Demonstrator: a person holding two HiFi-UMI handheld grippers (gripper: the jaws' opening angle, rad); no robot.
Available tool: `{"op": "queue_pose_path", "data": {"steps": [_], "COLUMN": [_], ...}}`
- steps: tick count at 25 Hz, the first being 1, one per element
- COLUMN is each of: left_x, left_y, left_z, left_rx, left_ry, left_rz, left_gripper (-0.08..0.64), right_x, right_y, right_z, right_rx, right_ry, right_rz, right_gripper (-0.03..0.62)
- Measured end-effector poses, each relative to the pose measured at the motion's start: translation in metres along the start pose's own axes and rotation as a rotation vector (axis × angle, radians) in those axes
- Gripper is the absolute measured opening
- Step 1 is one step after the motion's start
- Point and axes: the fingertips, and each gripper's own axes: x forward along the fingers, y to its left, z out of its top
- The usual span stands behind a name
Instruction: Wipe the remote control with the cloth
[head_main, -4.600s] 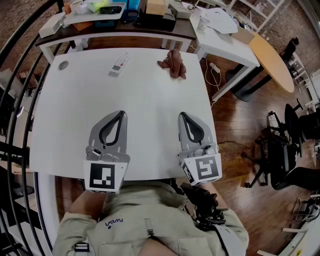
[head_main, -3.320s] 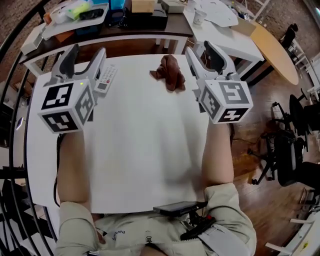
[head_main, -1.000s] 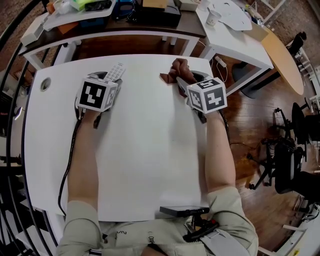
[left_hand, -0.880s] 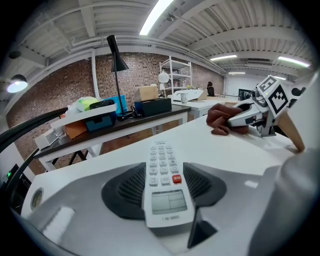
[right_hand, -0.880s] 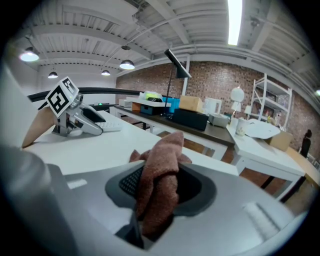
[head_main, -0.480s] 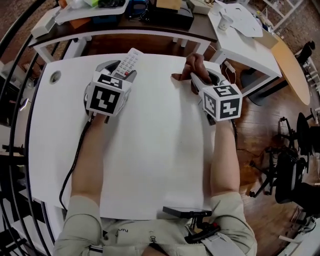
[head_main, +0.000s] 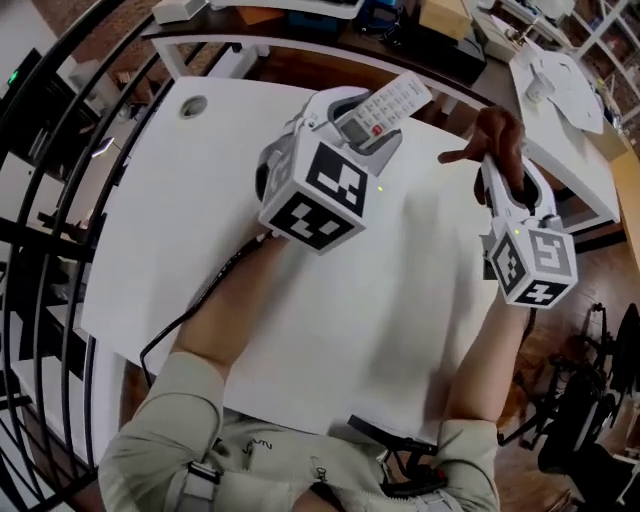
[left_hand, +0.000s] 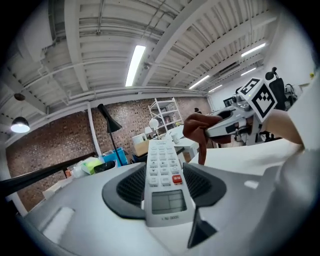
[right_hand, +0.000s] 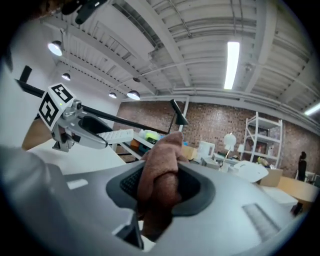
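Both now lifted off the tabletop: the left gripper grasps the remote in its jaws. At three o'clock, the right gripper jaws, just tightened, clench the cloth. Wiping can begin.

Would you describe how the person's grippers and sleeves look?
The left gripper and right gripper are light grey, their fingers lined with dark ribbed pads. Each carries a white cube with black square markers. A black cable leaves the left one. Sleeves: short, khaki.
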Motion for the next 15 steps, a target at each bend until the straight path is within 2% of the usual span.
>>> {"op": "queue_pose_path", "data": {"steps": [8, 15], "left_x": [-0.018, -0.016], "left_y": [-0.012, -0.027], "left_z": [0.029, 0.037], "left_rx": [0.062, 0.107], "left_ry": [-0.088, -0.116], "left_rz": [0.006, -0.020], "left_gripper": [0.244, 0.244], "right_x": [-0.014, -0.021], "right_y": [0.013, 0.010], "right_z": [0.045, 0.057], "right_rx": [-0.062, -0.102], "right_ry": [-0.131, -0.189], "right_rz": [-0.012, -0.051], "right_gripper": [0.126, 0.126]}}
